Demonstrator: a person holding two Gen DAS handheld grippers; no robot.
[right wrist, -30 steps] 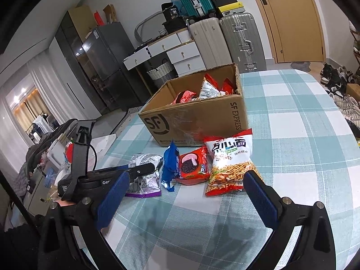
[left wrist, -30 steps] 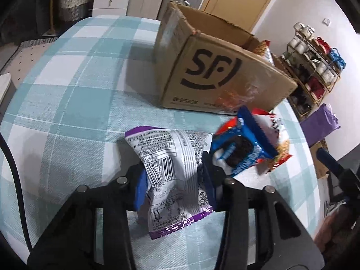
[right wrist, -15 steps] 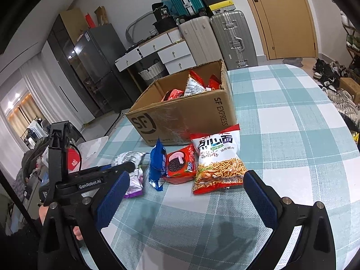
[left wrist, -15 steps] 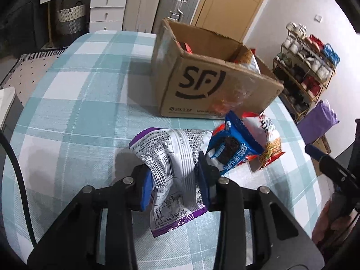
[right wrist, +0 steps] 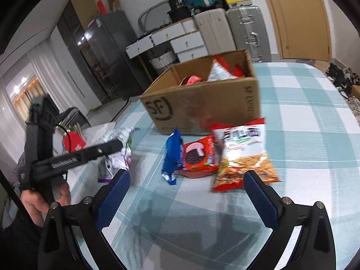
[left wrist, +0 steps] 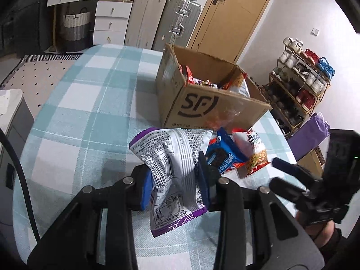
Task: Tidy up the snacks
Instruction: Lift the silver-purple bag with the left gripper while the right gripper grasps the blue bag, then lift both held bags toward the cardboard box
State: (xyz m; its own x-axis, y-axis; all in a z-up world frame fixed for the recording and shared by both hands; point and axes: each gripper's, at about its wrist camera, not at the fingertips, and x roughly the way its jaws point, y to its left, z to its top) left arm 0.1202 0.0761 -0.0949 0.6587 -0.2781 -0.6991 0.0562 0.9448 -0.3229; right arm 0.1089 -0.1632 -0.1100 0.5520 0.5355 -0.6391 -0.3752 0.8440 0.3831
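My left gripper (left wrist: 175, 180) is shut on a purple-and-silver snack bag (left wrist: 173, 157) and holds it above the checked table (left wrist: 90, 117); it also shows in the right wrist view (right wrist: 117, 144). An open SF cardboard box (left wrist: 202, 103) with several snacks inside stands behind it. A blue cookie pack (right wrist: 172, 155), a red cookie pack (right wrist: 199, 157) and a noodle-snack bag (right wrist: 243, 150) lie on the table in front of the box (right wrist: 202, 108). My right gripper (right wrist: 186, 193) is open and empty, just in front of these packs.
Suitcases (left wrist: 177, 24), white drawers (left wrist: 110, 20) and a door (left wrist: 234, 15) stand beyond the table. A shoe rack (left wrist: 299, 78) is at the right. The table's near edge curves below my grippers.
My left gripper has lifted the purple bag off the table and the box interior has come into view. My right gripper has moved closer to the packs on the table.
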